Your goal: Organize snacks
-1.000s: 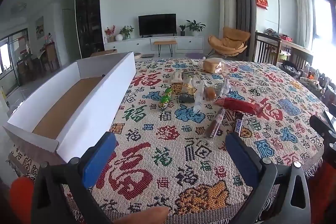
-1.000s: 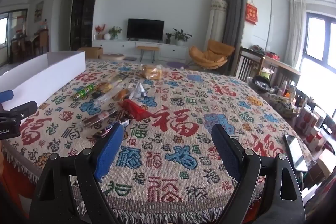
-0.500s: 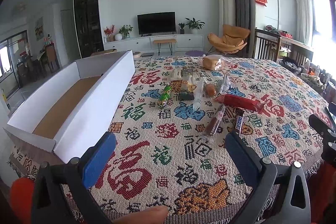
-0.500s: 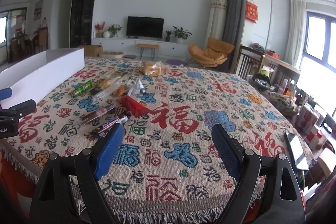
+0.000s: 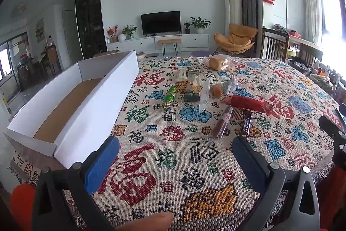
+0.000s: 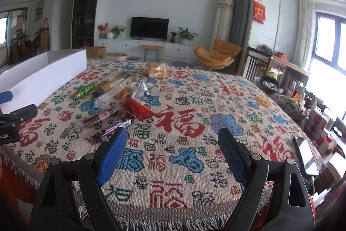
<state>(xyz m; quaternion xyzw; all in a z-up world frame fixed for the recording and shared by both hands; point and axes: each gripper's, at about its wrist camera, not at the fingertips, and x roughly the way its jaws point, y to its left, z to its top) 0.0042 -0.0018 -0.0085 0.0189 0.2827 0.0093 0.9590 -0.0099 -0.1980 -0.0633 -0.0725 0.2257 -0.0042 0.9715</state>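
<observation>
Several snacks lie on a patterned tablecloth [image 5: 173,157]: a Snickers bar [image 5: 246,123], a brown stick snack [image 5: 222,122], a red packet [image 5: 248,102], a green roll [image 5: 169,97], clear-wrapped pastries [image 5: 214,90] and a bread bag [image 5: 219,62]. An open white cardboard box [image 5: 90,101] stands left of them. My left gripper [image 5: 175,157] is open and empty, short of the snacks. My right gripper [image 6: 172,144] is open and empty, just right of the Snickers bar [image 6: 114,127]. The red packet [image 6: 138,108] and the box [image 6: 43,77] show there too.
A phone [image 6: 305,154] lies at the table's right edge. Bottles and clutter [image 6: 313,105] stand beyond that edge. The fringed front edge of the tablecloth [image 6: 173,212] runs under my right gripper. A TV unit and an orange chair are far behind.
Both grippers have moved a little forward toward the snacks. The jaws stay open. No snack has moved.
</observation>
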